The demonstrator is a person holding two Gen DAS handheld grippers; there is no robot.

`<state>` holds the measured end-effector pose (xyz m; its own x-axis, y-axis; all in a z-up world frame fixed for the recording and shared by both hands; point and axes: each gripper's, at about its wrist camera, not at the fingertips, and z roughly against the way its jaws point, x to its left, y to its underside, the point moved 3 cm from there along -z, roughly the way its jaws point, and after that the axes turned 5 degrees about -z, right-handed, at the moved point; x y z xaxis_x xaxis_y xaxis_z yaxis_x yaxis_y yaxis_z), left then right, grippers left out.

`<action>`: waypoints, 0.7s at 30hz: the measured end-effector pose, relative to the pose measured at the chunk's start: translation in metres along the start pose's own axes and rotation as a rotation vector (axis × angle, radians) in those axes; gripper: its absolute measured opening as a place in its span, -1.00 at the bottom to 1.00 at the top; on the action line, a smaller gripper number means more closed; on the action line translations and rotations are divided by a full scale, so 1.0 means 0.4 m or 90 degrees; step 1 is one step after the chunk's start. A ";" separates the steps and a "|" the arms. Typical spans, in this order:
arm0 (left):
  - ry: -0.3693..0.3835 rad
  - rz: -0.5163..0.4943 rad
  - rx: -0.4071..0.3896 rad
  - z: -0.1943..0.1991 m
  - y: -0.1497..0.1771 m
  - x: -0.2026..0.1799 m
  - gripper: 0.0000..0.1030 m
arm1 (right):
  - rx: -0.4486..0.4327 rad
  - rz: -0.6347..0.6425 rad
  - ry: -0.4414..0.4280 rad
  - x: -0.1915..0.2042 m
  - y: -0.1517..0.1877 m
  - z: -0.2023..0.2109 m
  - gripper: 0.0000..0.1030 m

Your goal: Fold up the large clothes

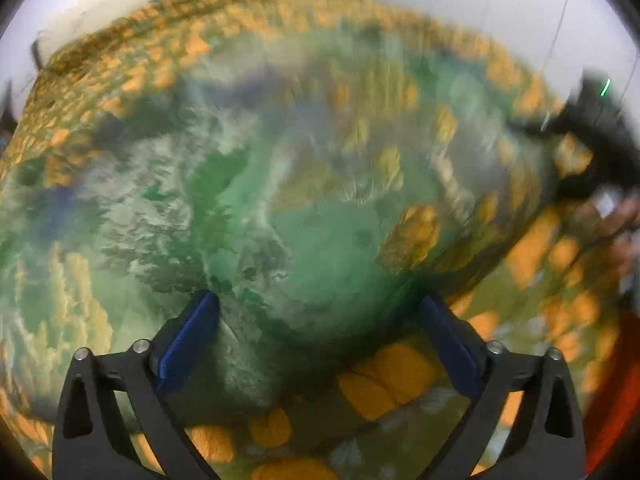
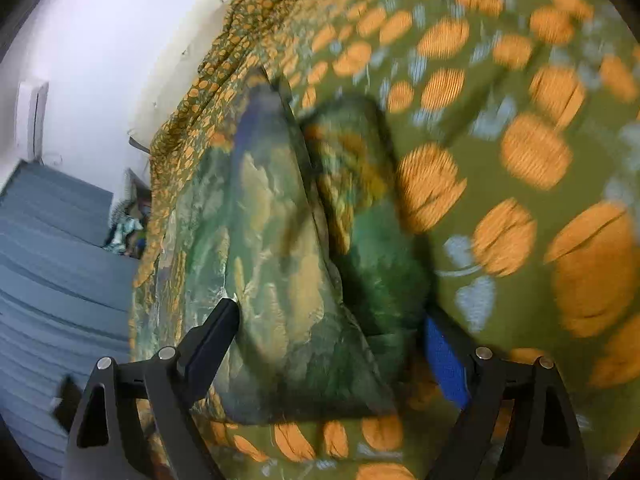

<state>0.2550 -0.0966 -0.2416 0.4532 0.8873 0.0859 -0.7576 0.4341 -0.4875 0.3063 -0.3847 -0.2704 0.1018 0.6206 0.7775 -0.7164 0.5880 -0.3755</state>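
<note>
A large green, white and yellow patterned garment (image 1: 280,200) lies spread on a bed. In the right wrist view it (image 2: 280,260) is bunched into a long folded ridge. My left gripper (image 1: 320,308) is open, its blue-padded fingers (image 1: 192,336) wide apart just above the garment's near edge. My right gripper (image 2: 332,320) is open too, its fingers straddling the near end of the folded ridge without closing on it. The right gripper also shows as a dark shape in the left wrist view (image 1: 592,132), at the garment's right edge. Both views are motion-blurred.
The bed is covered by an olive sheet with orange blotches (image 2: 520,140). A white wall (image 2: 100,40) stands behind it. A blue-grey striped floor mat (image 2: 52,260) lies beside the bed, with small clutter (image 2: 128,228) at the bed's corner.
</note>
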 end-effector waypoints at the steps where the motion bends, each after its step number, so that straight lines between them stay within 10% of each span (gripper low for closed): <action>1: -0.016 -0.030 -0.002 -0.006 0.002 -0.013 1.00 | -0.004 -0.009 -0.007 -0.006 0.004 -0.002 0.56; 5: -0.010 -0.074 0.001 0.040 -0.009 -0.018 0.96 | -0.059 0.101 0.031 0.064 0.022 0.040 -0.07; 9: 0.047 0.022 -0.037 0.127 -0.087 0.058 0.96 | -0.117 0.229 0.079 0.161 0.050 0.074 -0.18; 13: 0.007 0.046 -0.056 0.169 -0.164 0.086 0.96 | -0.113 0.219 0.091 0.138 0.053 0.053 -0.17; 21: -0.102 0.053 -0.048 0.183 -0.141 0.102 0.97 | -0.092 0.094 0.037 0.028 0.030 0.048 0.48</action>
<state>0.2819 -0.0733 -0.1472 0.3048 0.9358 0.1771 -0.7492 0.3504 -0.5621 0.2856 -0.3807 -0.2565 0.0458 0.7319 0.6798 -0.6204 0.5542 -0.5550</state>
